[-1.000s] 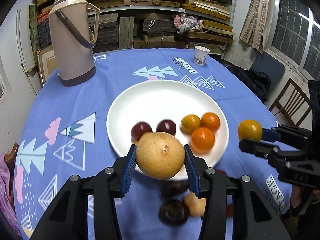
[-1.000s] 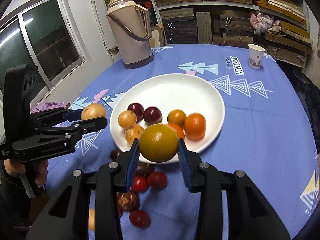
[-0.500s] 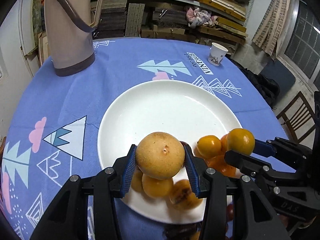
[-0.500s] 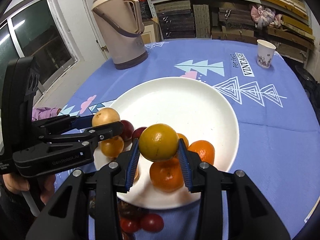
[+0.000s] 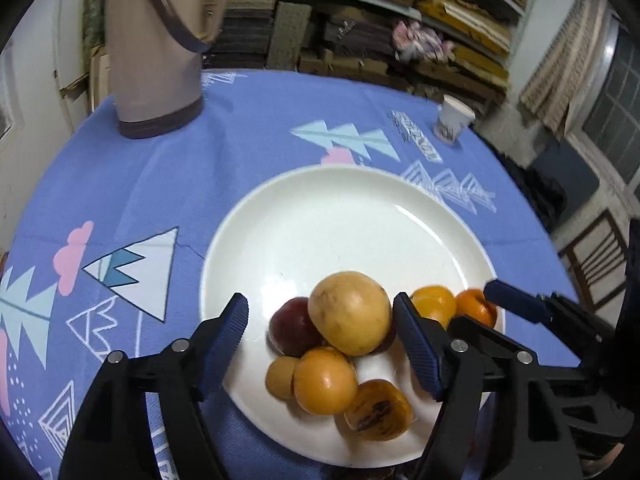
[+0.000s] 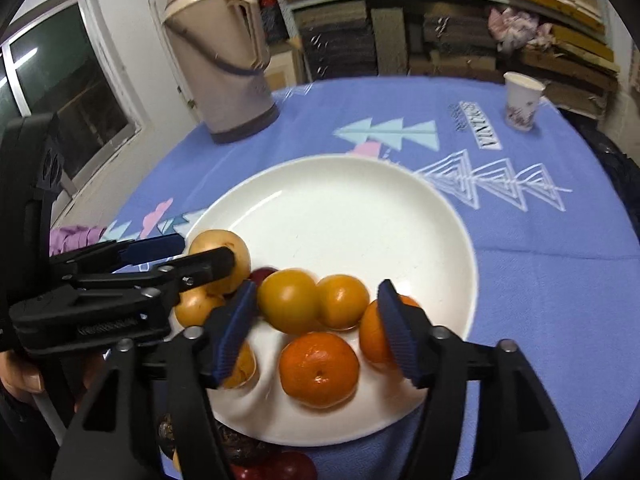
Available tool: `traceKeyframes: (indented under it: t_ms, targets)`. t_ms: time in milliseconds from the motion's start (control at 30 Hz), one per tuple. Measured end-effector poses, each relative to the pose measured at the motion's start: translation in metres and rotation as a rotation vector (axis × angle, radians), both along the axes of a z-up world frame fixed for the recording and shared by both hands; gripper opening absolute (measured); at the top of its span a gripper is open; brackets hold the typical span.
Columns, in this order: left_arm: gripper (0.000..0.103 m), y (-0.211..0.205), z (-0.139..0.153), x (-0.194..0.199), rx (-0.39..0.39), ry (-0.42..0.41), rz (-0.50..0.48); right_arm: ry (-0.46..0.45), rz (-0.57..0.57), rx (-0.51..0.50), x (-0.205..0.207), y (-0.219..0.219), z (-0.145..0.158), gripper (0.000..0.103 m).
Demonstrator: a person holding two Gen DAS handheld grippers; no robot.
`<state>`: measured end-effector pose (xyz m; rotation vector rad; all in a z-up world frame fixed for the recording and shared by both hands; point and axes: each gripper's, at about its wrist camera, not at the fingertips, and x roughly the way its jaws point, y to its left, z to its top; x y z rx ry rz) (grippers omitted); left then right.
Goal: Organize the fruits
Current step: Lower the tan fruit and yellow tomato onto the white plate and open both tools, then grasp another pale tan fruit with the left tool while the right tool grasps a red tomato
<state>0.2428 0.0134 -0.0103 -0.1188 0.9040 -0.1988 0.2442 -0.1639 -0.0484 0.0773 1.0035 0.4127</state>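
The white plate (image 5: 340, 224) (image 6: 340, 216) lies on the blue tablecloth with several fruits at its near side. My left gripper (image 5: 320, 336) hangs over them with its jaws opening. The tan pear (image 5: 350, 312) rests free on the pile between the pads, close to the right one. My right gripper (image 6: 314, 330) also has its jaws opening. A yellow-orange fruit (image 6: 288, 300) lies loose on the plate between its pads, beside oranges (image 6: 318, 368). Each gripper shows in the other's view: the right gripper (image 5: 490, 316) and the left gripper (image 6: 192, 254) by the pear (image 6: 220, 248).
A tall beige thermos (image 5: 156, 60) (image 6: 224, 64) stands at the back left and a paper cup (image 5: 452, 124) (image 6: 520, 100) at the back right. Dark and red loose fruits (image 6: 248, 452) lie on the cloth before the plate. A chair (image 5: 596, 264) stands beyond the table's right edge.
Both grippers came forward and down over the plate. Their jaws then spread, letting the pear and the yellow-orange fruit go onto the pile.
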Motion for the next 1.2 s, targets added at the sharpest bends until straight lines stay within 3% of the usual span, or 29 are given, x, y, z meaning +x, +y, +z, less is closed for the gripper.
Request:
traceKeyframes:
  t_ms: [100,233,500,667,933,1000,1133,1200]
  targets:
    - [0.076,0.005,0.011,-0.008,0.007,-0.024,0.012,-0.013,-0.018,0.015,-0.008,-0.009,0.008,0.065]
    - [0.080,0.010,0.017,-0.025,-0.006,-0.029,0.010,-0.043,-0.067,0.017,-0.030,-0.024,0.017,0.086]
    - [0.084,0.000,0.013,-0.078,0.084,-0.038,-0.047,-0.069,-0.026,0.012,-0.083,-0.042,0.030,0.092]
    - [0.086,0.003,0.009,-0.109,0.092,-0.039,-0.054,-0.065,0.024,0.010,-0.116,-0.040,0.030,0.093]
    - [0.086,0.010,-0.006,-0.144,0.082,0.011,-0.058,-0.087,0.128,-0.093,-0.170,-0.020,0.017,0.093]
    - [0.086,0.012,-0.011,-0.150,0.078,0.025,-0.056,-0.069,0.166,-0.107,-0.178,-0.016,0.010,0.088]
    - [0.086,0.013,-0.018,-0.153,0.074,0.052,-0.044,0.028,0.212,-0.066,-0.183,-0.015,-0.007,0.066]
    - [0.086,0.011,-0.021,-0.154,0.081,0.064,-0.058,0.048,0.210,-0.066,-0.184,-0.015,-0.012,0.063]
